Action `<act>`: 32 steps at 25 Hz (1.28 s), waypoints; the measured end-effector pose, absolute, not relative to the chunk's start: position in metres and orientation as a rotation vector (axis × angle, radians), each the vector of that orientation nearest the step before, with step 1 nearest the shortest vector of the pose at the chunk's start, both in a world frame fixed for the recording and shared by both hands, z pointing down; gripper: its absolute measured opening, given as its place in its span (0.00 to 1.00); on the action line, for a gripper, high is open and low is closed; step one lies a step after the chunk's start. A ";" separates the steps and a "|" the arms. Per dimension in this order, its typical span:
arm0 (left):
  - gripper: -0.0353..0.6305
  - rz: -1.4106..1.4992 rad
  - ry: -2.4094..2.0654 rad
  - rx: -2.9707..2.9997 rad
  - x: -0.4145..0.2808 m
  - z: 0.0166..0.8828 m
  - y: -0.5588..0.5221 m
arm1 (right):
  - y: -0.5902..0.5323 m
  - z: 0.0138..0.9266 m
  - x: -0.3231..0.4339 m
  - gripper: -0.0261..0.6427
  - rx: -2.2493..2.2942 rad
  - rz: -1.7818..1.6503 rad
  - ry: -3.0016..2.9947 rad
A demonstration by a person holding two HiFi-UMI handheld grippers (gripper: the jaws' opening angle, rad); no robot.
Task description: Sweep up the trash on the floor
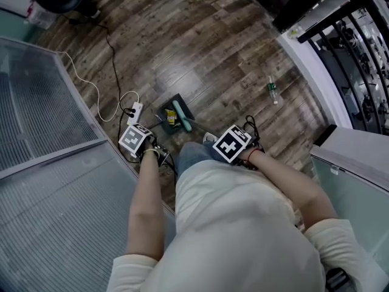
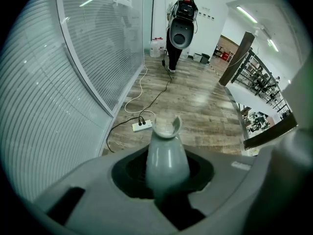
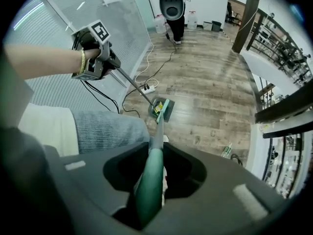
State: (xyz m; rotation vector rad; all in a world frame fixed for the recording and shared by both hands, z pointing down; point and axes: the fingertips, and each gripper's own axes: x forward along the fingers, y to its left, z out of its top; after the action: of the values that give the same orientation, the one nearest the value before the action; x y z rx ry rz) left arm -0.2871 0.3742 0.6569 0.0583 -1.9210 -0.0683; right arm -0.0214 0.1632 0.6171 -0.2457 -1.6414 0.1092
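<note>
A dark dustpan (image 1: pixel 176 115) sits on the wood floor in front of my feet, with yellow trash (image 1: pixel 171 118) inside it. The green broom head (image 1: pixel 183 115) rests across the pan. My left gripper (image 1: pixel 137 140) is shut on the dustpan's handle, whose grey top (image 2: pixel 166 155) fills its jaws. From the right gripper view a thin rod (image 3: pixel 133 86) runs from the left gripper (image 3: pixel 93 58) down to the dustpan (image 3: pixel 161 110). My right gripper (image 1: pixel 234 143) is shut on the green broom handle (image 3: pixel 150 182). A green-labelled bottle (image 1: pixel 273 90) lies on the floor to the right.
A glass wall with blinds (image 1: pixel 42 120) runs along the left. A white power strip (image 1: pixel 135 112) with cables lies beside the dustpan. A white ledge and black railing (image 1: pixel 340 47) border the right. A black machine (image 2: pixel 180 28) stands far down the floor.
</note>
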 end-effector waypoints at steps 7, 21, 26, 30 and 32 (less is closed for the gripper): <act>0.19 -0.071 -1.914 0.095 -0.284 0.657 0.381 | 0.135 0.609 -0.015 0.19 -0.147 0.174 -1.677; 0.19 -0.014 -1.870 0.281 -0.291 0.647 0.295 | 0.066 0.589 0.024 0.19 0.188 0.423 -1.722; 0.19 0.013 -1.852 0.380 -0.290 0.642 0.249 | 0.042 0.577 0.052 0.19 0.348 0.555 -1.733; 0.19 0.050 -1.834 0.464 -0.289 0.638 0.209 | 0.024 0.561 0.073 0.19 0.495 0.713 -1.746; 0.19 0.078 -1.827 0.514 -0.286 0.636 0.189 | 0.016 0.556 0.085 0.19 0.565 0.779 -1.753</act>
State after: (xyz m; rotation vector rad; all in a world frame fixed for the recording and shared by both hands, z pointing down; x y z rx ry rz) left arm -0.2858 0.1895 0.6363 0.5136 -1.8274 0.0776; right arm 0.0849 0.0162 0.5563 0.5649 -1.7530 0.7793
